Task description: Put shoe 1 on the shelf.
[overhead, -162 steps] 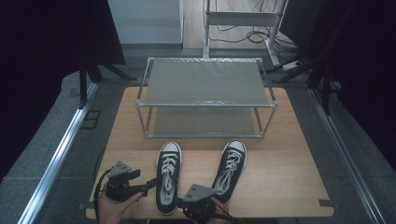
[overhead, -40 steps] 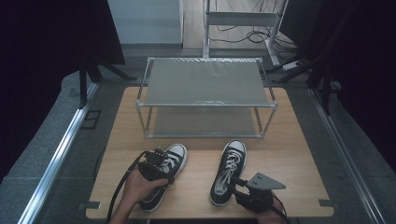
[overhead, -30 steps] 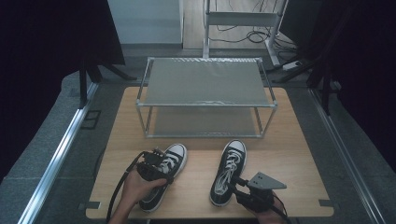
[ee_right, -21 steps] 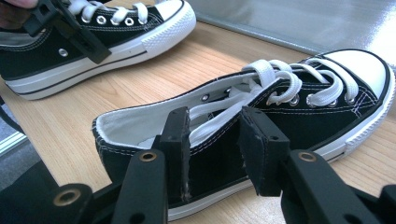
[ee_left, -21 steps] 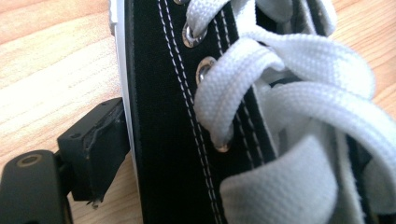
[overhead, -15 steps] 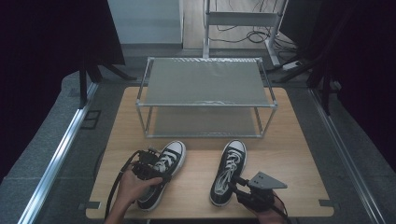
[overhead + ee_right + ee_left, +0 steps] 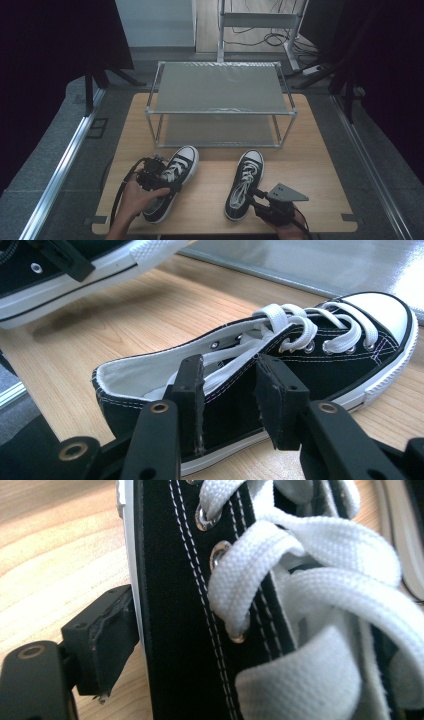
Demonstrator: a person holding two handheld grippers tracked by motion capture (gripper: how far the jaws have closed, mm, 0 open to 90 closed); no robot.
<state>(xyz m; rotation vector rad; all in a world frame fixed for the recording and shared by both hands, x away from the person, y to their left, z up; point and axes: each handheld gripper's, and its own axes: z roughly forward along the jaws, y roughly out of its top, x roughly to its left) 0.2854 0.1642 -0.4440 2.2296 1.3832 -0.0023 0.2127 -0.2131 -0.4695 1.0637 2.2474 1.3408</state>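
Two black low-top sneakers with white laces and toe caps are on the wooden table (image 7: pixel 310 165). My left gripper (image 7: pixel 159 181) is shut on the side wall of the left sneaker (image 7: pixel 175 167). One pad (image 7: pixel 107 640) presses its outer canvas; the other jaw is hidden inside the shoe. That sneaker (image 7: pixel 75 270) hangs tilted just above the wood, with a shadow under it. The right sneaker (image 7: pixel 243 182) lies flat. My right gripper (image 7: pixel 227 400) stands open close to its near side (image 7: pixel 240 405), pads apart and not pressing.
A two-tier metal shoe rack (image 7: pixel 220 87) with grey shelves stands at the back of the table, toes of both sneakers pointing toward it. Bare wood lies between the shoes and at the right. Cables and a metal frame are on the floor beyond.
The left gripper has risen a little with the left sneaker, lifting and tilting it off the table. The right gripper and right sneaker have stayed put.
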